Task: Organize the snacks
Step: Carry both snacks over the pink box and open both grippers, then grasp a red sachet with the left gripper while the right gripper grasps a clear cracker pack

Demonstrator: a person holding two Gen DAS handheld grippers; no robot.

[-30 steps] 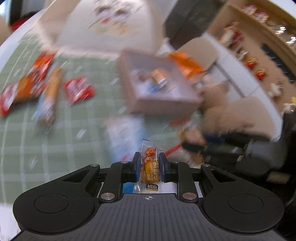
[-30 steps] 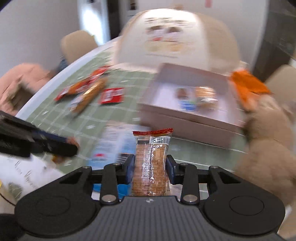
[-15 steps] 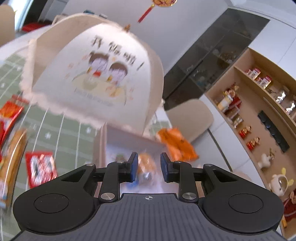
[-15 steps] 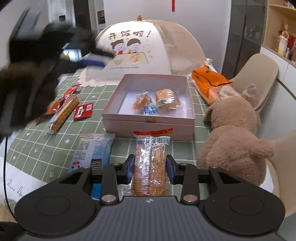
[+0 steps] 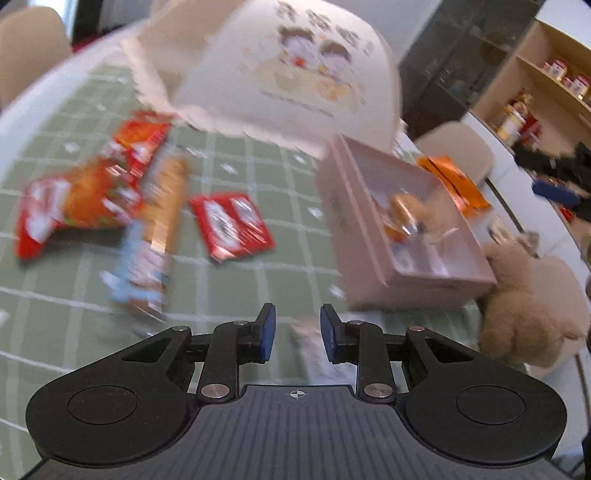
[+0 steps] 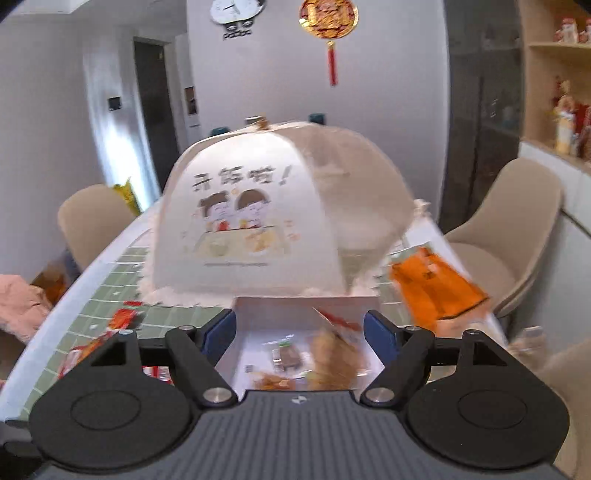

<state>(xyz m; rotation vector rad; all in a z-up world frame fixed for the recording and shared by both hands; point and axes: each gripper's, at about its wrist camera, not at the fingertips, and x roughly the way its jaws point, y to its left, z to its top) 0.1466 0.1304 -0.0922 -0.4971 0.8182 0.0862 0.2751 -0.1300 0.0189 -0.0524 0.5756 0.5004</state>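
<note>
Right wrist view: pale grey walls, a dark doorway at left, a wall clock [image 6: 236,14] and a red-and-gold hanging ornament [image 6: 328,22] enclose the room; a wooden shelf unit [image 6: 554,74] with small figurines stands at right. Beige chairs [image 6: 517,229] flank a table covered by a green checked tablecloth [image 6: 110,295]. A large dome-shaped mesh food cover [image 6: 280,210], printed with two cartoon children, occupies the far part of the table. An orange bag [image 6: 436,284] lies to its right. Just in front of the cover sits the open pink box [image 6: 306,306], holding several blurred wrapped snacks [image 6: 332,354]. The right gripper [image 6: 303,336] is poised over the box with jaws spread wide and nothing between them.

Left wrist view: the same tablecloth [image 5: 258,288] fills the frame, motion-blurred. The food cover [image 5: 295,66] lies beyond; the pink box [image 5: 369,236] sits at right with snacks inside, a tan plush toy [image 5: 528,295] touching its near corner. Loose on the cloth at left lie a red-orange packet [image 5: 74,206], a long biscuit packet [image 5: 159,221] and a red flat packet [image 5: 231,225], close together. The left gripper [image 5: 297,336] has its jaws apart, empty.
</note>
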